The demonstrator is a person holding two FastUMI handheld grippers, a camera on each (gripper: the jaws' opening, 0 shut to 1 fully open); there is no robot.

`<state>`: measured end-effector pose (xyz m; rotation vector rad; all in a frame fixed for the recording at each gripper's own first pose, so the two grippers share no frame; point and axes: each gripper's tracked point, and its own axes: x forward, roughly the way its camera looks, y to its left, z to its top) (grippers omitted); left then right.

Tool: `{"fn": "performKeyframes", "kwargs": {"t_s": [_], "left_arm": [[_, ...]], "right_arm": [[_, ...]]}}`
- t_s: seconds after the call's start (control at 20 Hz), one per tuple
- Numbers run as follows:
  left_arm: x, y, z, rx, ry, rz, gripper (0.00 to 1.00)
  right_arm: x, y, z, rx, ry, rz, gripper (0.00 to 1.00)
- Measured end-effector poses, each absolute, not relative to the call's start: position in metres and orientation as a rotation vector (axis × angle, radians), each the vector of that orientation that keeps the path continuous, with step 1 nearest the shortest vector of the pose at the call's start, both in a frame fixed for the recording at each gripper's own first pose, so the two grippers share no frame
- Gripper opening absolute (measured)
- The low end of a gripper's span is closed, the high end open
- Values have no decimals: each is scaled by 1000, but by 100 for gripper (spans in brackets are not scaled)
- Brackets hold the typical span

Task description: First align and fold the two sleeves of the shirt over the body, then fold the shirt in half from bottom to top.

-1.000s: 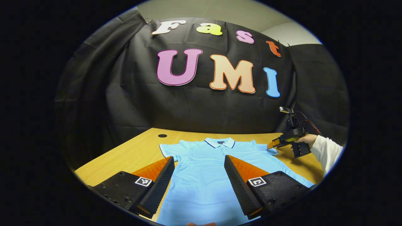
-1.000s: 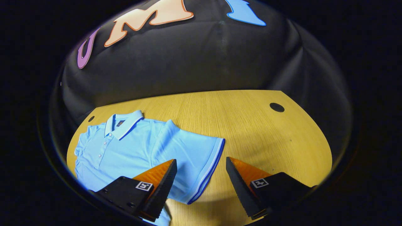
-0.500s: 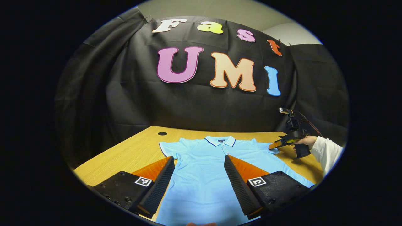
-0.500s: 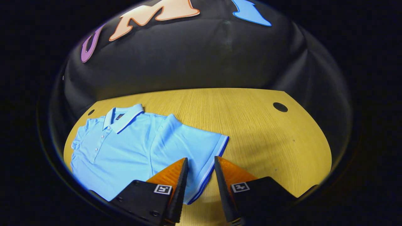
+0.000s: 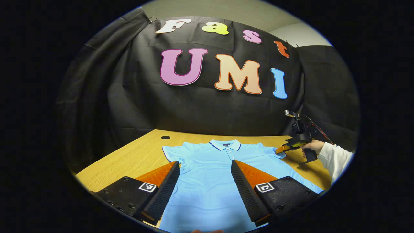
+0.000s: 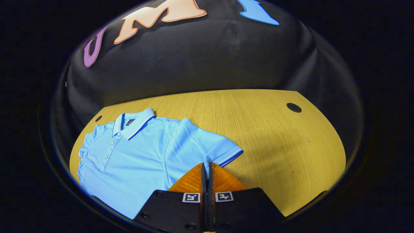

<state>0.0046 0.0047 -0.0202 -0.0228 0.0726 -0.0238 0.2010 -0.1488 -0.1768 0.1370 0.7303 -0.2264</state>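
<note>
Shirt (image 5: 210,174) lies flat on worktop (image 6: 275,129), collar towards the wall, hem cut off. Right gripper (image 6: 206,168) fingers are clamped on the sleeve (image 6: 207,149); left gripper (image 5: 205,174) fingers stand apart.

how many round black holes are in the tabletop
2. One hole sits near the table's far right corner in the right gripper view; the other hole lies at the far left, just beyond the shirt. More could be hidden under the shirt.

Left gripper (image 5: 205,181): black bodies with screws, a square black-and-white marker tag on each. Right gripper (image 6: 206,181): the same tags. Far hand (image 5: 310,146) wears a white sleeve (image 5: 334,158); red and black cables run above it.
</note>
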Motion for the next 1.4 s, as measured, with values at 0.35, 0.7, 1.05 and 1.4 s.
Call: {"fn": "performKeyframes", "kwargs": {"t_s": [0.35,0.7,1.05,1.4], "left_arm": [[2,4,-18,-18,68,-28,95],[3,0,-19,-22,76,-39,95],[0,-5,-15,-17,68,-53,95],[0,-4,-16,-17,69,-58,95]], "right_arm": [[224,-113,-124,238,573,-184,2],[229,4,-86,440,496,101,2],[220,81,-127,342,588,230,2],[209,110,-153,319,639,291,12]]}}
